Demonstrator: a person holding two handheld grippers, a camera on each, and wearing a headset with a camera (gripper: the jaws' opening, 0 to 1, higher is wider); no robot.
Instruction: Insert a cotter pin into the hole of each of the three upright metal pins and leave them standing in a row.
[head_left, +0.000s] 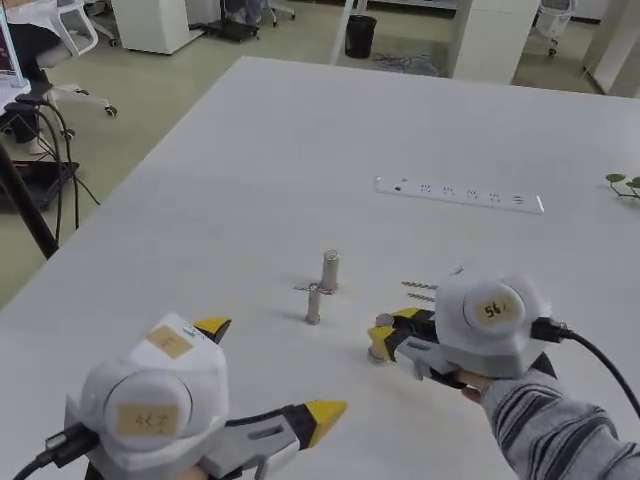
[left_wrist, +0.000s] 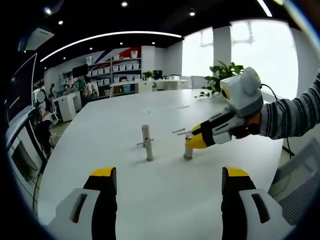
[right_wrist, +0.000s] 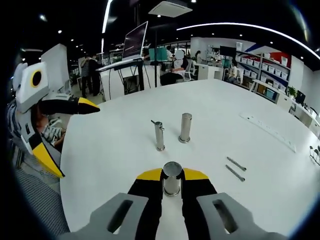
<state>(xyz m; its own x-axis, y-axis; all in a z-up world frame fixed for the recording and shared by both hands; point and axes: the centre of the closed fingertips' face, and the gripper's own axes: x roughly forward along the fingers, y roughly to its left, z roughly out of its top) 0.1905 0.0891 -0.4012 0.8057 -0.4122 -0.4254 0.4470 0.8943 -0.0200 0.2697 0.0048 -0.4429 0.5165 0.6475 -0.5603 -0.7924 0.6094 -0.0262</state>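
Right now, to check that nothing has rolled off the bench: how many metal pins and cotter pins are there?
Metal pins: 3 (two standing free, one in the right gripper)
Cotter pins: 3 (two loose on the table, one through a standing pin)
Total: 6

Two grippers with rounded pale-grey housings, black jaws and yellow tips. The left gripper wears tan numbered labels, and its black cable exits at eight o'clock. The right gripper has a single tan label, a second cable at four o'clock, and a grey dark-striped sleeve behind.
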